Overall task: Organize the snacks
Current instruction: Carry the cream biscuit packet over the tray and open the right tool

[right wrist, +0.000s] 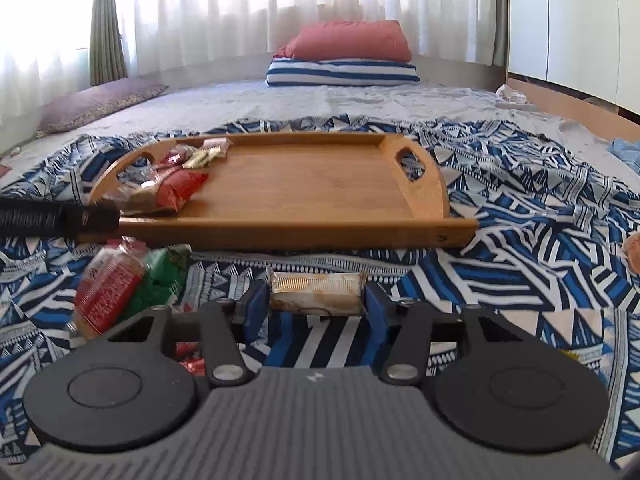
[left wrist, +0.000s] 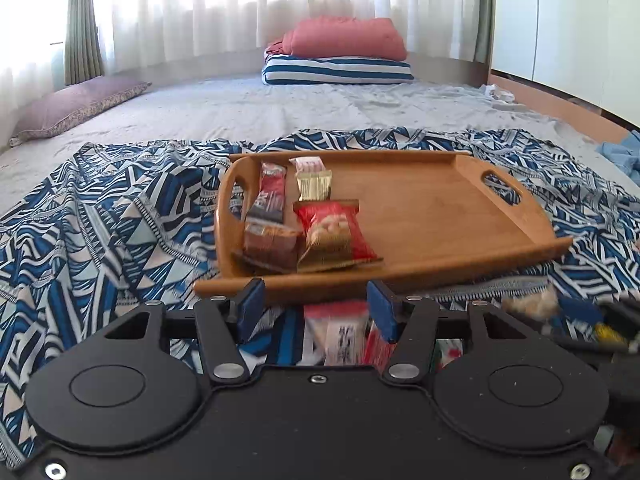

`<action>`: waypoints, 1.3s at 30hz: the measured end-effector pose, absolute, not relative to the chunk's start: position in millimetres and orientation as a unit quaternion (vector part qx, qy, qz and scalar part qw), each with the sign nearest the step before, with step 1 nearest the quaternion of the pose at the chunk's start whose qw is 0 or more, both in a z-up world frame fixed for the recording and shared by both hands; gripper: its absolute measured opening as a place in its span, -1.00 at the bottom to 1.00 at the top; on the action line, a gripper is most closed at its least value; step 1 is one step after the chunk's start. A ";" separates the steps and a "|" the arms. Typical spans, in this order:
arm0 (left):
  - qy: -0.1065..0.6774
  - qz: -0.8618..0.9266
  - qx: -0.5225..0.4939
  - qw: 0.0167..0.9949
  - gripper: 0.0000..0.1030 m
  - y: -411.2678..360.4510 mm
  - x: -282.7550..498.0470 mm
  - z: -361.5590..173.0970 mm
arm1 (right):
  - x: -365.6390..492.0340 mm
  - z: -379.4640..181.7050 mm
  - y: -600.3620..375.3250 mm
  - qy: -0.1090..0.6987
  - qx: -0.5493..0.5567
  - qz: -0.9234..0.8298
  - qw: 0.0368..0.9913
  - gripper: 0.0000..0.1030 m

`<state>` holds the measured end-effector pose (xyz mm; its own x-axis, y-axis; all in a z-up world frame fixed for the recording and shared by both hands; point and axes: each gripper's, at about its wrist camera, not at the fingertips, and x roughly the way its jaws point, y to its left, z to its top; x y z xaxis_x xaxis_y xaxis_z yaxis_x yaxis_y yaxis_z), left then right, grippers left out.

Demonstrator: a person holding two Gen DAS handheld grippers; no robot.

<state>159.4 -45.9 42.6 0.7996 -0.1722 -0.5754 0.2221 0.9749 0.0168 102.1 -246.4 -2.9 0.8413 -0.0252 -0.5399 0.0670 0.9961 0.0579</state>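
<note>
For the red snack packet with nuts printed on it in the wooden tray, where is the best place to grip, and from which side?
Grip the red nut packet across its narrow width at mid-length, coming from above. It lies flat in the wooden tray, its left edge against the brown packet, so that side looks tight.

A home bedroom: wide bed (left wrist: 320, 100), pillows (left wrist: 80, 104), sheer curtains (left wrist: 240, 4), wardrobe (left wrist: 560, 20).

— Where's the left hand-held gripper (left wrist: 316, 300)?
— Low in its frame's centre, tilted downward, jaws apart, nothing pinched.
— And the right hand-held gripper (right wrist: 316, 300)?
— Same downward tilt, blue pads (right wrist: 256, 307) pressed against a wrapped bar's (right wrist: 318, 294) ends.
</note>
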 end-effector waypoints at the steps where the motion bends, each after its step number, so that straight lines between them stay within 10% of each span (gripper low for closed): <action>1: 0.299 -0.104 0.048 0.948 0.06 -45.0 154.5 42.2 | 101.7 1.7 -246.3 0.275 0.034 -0.021 0.961 0.09; 25: 0.295 -0.148 0.001 0.944 0.09 -21.1 105.3 44.6 | 294.2 54.7 -242.5 0.329 0.135 0.045 0.934 0.08; 39: 0.290 -0.163 -0.001 0.943 0.09 -12.8 110.0 37.8 | 413.7 19.5 -195.8 0.394 0.003 -0.021 0.919 0.09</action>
